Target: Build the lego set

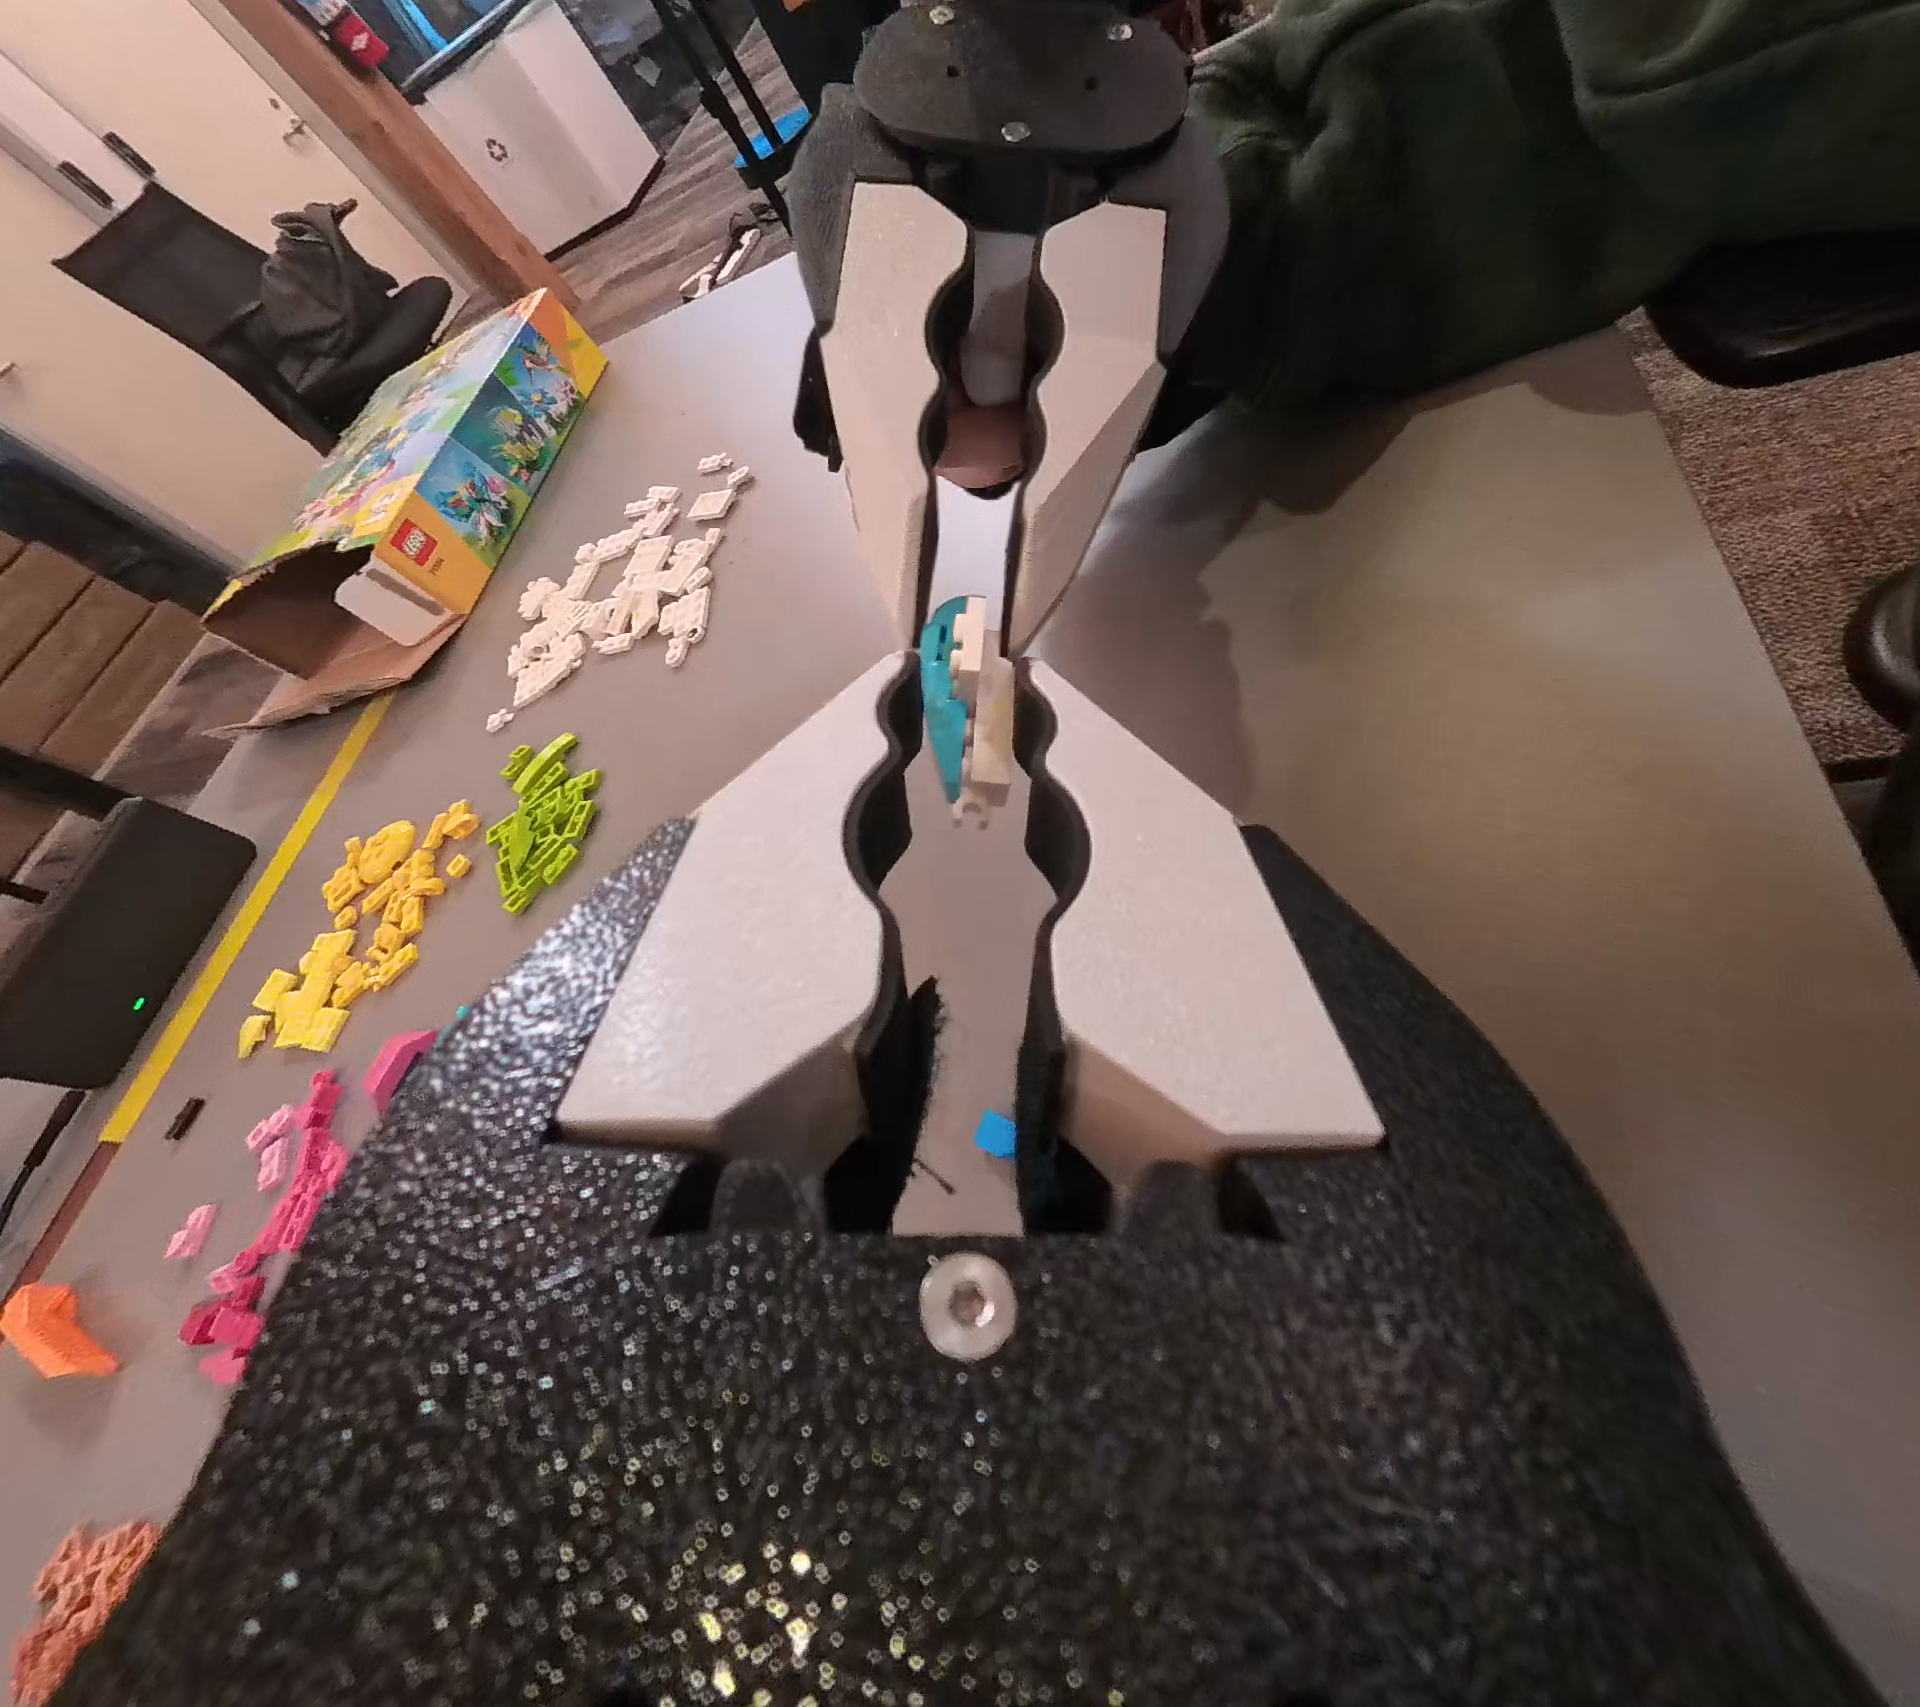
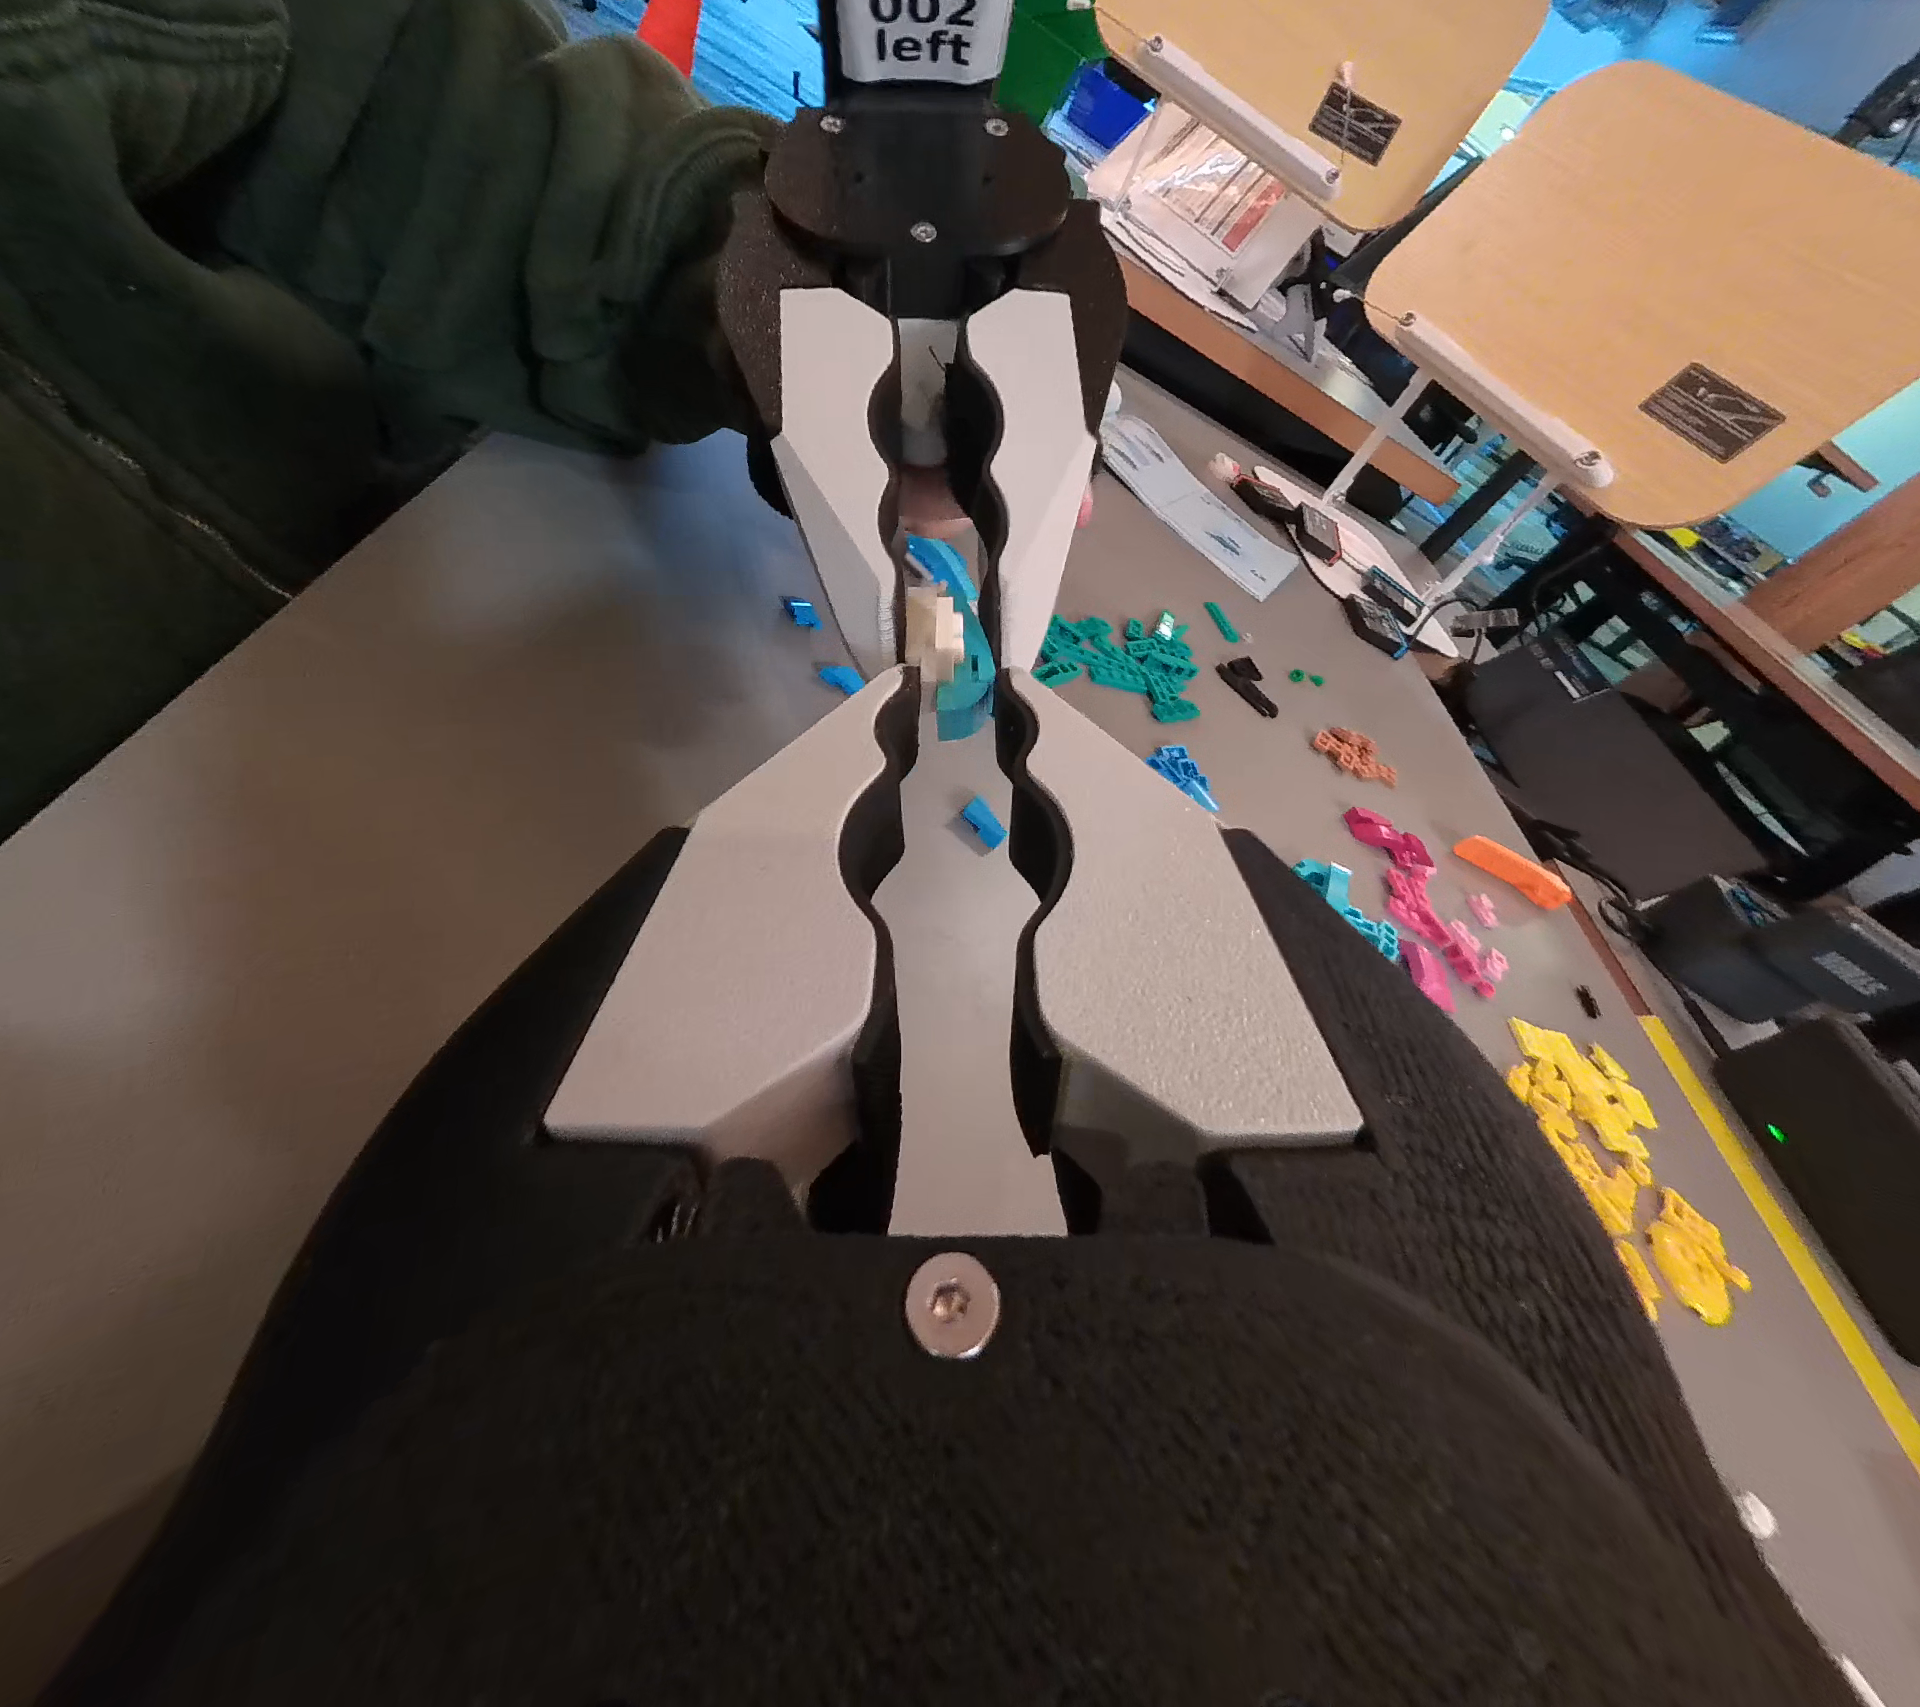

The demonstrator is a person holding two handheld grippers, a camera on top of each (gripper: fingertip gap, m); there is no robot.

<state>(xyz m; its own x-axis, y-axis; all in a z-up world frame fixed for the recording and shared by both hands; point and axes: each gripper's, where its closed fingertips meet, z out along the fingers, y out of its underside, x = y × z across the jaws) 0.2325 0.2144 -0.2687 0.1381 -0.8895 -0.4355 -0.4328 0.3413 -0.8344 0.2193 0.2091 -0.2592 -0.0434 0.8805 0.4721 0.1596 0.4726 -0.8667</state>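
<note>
Above the grey table (image 1: 1403, 722), both grippers (image 1: 961, 670) pinch one small teal-and-white assembly (image 1: 971, 701); uneven squeezing could pop it apart.

The left tool (image 1: 966, 670) has matt white plastic fingers (image 1: 748, 930) on a rough, speckled black body with a shiny metal screw (image 1: 966, 1311). The table (image 1: 1403, 774) is smooth matt grey. The box (image 1: 457, 452) at far left is glossy printed cardboard, and the sleeve (image 1: 1558, 99) is soft green cloth.
</note>
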